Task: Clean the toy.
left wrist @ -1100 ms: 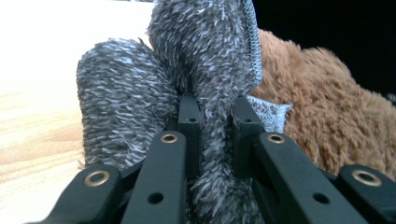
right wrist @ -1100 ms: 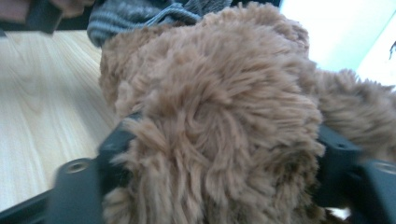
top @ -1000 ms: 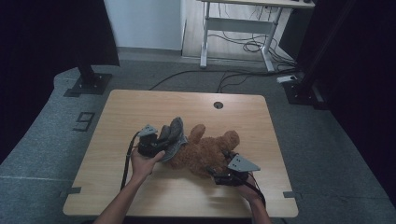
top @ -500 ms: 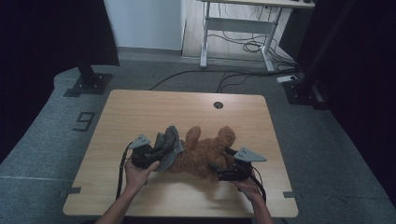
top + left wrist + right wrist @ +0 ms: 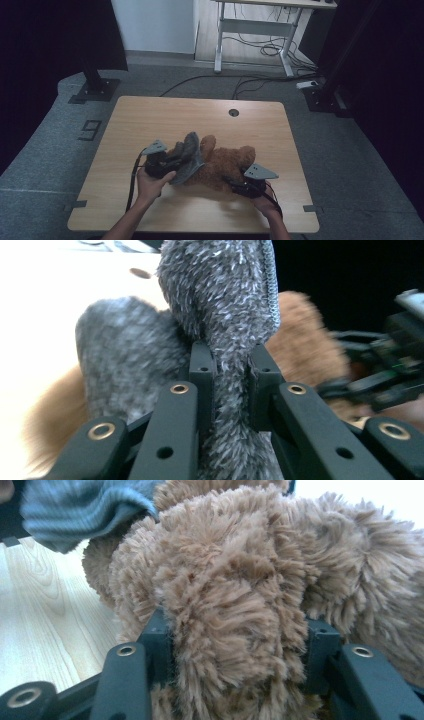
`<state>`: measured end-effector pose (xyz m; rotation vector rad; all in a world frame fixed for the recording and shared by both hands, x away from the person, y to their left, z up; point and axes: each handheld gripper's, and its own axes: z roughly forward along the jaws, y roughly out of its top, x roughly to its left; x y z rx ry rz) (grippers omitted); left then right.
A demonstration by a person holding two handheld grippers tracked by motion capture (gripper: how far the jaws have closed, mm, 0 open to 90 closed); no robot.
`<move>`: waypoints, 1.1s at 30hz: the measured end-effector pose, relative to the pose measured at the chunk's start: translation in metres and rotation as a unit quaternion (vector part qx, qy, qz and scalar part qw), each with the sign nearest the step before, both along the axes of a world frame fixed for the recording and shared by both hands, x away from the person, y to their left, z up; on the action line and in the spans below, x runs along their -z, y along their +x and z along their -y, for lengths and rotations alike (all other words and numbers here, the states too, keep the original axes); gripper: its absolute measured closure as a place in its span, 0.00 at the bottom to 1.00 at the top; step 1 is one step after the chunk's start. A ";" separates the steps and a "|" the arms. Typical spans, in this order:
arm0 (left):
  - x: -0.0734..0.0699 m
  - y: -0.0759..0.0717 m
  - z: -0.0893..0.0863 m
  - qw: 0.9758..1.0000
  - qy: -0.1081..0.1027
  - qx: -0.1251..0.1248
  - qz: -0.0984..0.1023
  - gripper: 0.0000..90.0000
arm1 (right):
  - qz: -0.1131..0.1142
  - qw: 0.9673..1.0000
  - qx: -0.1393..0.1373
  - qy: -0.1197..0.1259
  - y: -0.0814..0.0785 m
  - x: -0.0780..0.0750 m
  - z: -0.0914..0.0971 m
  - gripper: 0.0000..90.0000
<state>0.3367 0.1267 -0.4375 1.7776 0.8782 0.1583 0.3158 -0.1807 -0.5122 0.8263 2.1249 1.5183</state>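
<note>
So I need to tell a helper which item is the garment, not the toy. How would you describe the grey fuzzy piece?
On the wooden table, look near the front edge where both hands meet at a brown teddy bear. The grey fleece garment lies against the bear's left side, pinched in the left gripper. Unlike the shaggy brown bear, it is grey, short-piled and has a zipper along one edge.

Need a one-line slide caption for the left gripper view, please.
Left gripper pinching grey fuzzy garment, brown teddy bear behind.

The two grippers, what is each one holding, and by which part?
The left gripper pinches the grey fuzzy garment near its zipper edge; the right gripper, just closing, clamps a limb of the brown teddy bear.
</note>
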 end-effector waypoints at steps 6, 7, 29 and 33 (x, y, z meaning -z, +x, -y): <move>-0.020 0.008 0.076 0.998 0.016 0.055 0.004 0.86 | 0.028 0.999 -0.002 -0.018 -0.006 0.002 -0.001 0.53; -0.020 0.011 0.088 0.998 0.023 0.058 0.003 0.86 | 0.031 0.999 -0.003 -0.022 -0.007 0.002 -0.001 0.53; 0.010 0.010 0.011 1.000 0.002 -0.014 -0.007 0.86 | 0.019 0.999 0.009 -0.025 -0.006 0.007 0.000 0.60; 0.010 0.006 -0.014 0.999 -0.007 -0.034 -0.002 0.86 | 0.016 1.000 0.008 -0.021 -0.005 0.008 0.002 0.60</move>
